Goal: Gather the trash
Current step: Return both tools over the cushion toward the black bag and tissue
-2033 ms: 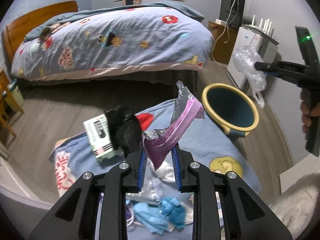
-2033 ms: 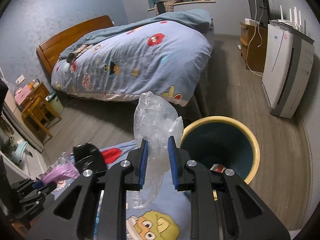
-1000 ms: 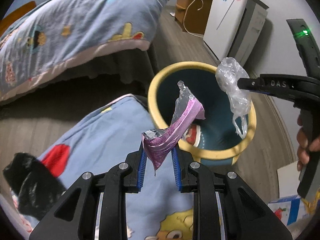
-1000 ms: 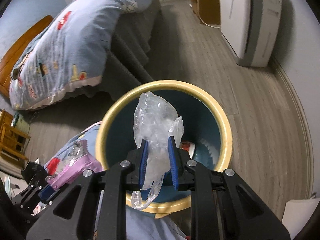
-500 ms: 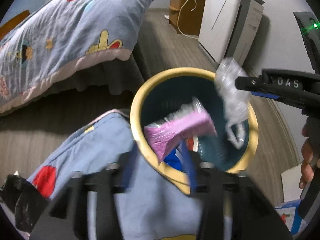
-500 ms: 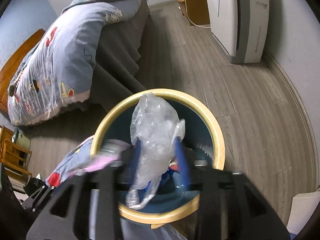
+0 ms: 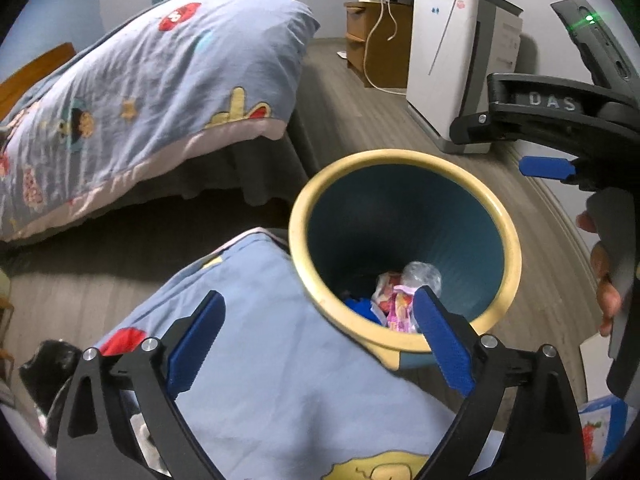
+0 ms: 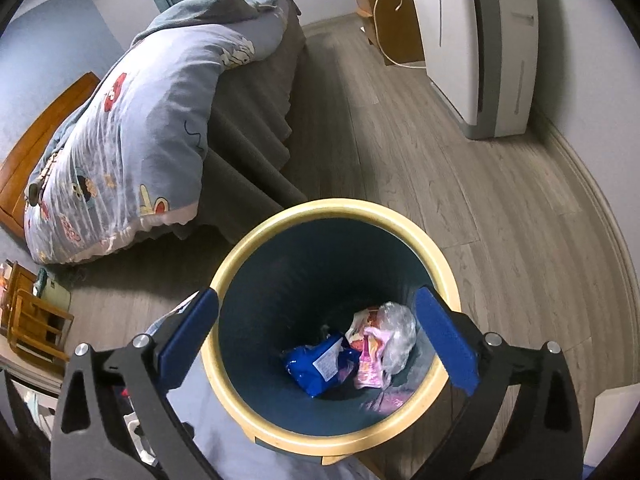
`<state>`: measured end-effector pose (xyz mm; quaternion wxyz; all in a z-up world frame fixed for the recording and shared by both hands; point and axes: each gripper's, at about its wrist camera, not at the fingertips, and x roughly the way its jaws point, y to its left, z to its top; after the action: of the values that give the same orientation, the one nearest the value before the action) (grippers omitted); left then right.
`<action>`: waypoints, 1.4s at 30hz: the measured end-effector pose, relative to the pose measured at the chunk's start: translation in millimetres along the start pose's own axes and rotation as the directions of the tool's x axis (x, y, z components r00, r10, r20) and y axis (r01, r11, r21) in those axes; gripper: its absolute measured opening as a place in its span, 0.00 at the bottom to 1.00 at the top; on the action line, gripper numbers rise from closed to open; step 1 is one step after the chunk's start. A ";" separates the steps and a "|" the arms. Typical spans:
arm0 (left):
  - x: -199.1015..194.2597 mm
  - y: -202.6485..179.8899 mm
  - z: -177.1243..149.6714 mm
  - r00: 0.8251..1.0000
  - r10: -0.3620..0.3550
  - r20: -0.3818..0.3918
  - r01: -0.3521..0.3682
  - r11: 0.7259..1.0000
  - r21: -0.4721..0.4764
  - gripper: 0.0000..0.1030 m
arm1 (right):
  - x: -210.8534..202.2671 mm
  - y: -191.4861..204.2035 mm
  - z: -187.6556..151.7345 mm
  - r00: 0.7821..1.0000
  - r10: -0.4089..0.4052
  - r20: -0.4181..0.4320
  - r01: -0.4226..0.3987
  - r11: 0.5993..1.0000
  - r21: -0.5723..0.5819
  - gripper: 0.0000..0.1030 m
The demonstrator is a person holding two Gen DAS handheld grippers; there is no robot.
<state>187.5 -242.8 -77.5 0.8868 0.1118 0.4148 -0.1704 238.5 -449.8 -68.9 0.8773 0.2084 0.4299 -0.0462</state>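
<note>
- Left gripper (image 7: 320, 320): jaws opening, blue pads spread wide, nothing between them. It points down over the near rim of the bin (image 7: 298, 216), above a blue printed cloth (image 7: 280, 392).
- Right gripper (image 8: 318, 320): jaws opening, pads wide apart, nothing gripped. It hangs directly above the bin mouth. In the left view it enters from the right, held in a hand (image 7: 602, 276).
- Bin: round, yellow rim, dark teal inside, standing upright on the wood floor (image 8: 500, 216), touching the edge of the cloth.
- Trash at the bin bottom: a pink wrapper (image 8: 370, 356), a clear plastic bag (image 8: 396, 332) lying against it, and a blue packet (image 8: 316, 366) just beside them. All three lie loose, clear of both grippers.
- Black bag (image 7: 48, 364): lies on the cloth at the far left, well apart from the bin.
- Bed (image 7: 140, 92): blue cartoon quilt, dark skirt, stands beyond the bin.
- White appliance (image 8: 480, 40): stands against the wall on the right, near a wooden cabinet (image 7: 368, 28) with a trailing white cable.
- Small wooden rack (image 8: 32, 320): at the left edge of the right view; contents too small to tell.
</note>
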 end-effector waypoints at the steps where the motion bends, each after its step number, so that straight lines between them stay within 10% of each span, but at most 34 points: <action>1: -2.3 2.0 0.2 1.000 0.002 0.003 -0.002 1.000 -0.001 0.91 | -0.6 1.6 0.0 1.000 -0.001 0.001 0.001 1.000 -0.004 0.94; 23: -157.4 142.2 -64.0 0.975 0.203 0.091 -0.189 0.972 -0.140 0.93 | -43.6 118.4 -25.9 0.994 0.078 0.071 -0.054 0.956 -0.287 0.94; 31: -175.5 222.7 -108.5 0.961 0.273 0.052 -0.234 0.895 -0.380 0.93 | -47.1 180.2 -71.1 0.988 0.156 -0.012 -0.146 0.893 -0.426 0.94; 42: -173.7 258.2 -121.5 0.957 0.289 0.029 -0.248 0.865 -0.436 0.93 | -13.6 229.5 -140.2 0.970 0.151 -0.191 -0.230 0.824 -0.517 0.94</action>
<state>101.0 71.7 -5.1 0.9229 -0.0370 0.3805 0.0446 186.7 -185.8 -59.8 0.8678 0.0000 0.4638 0.1786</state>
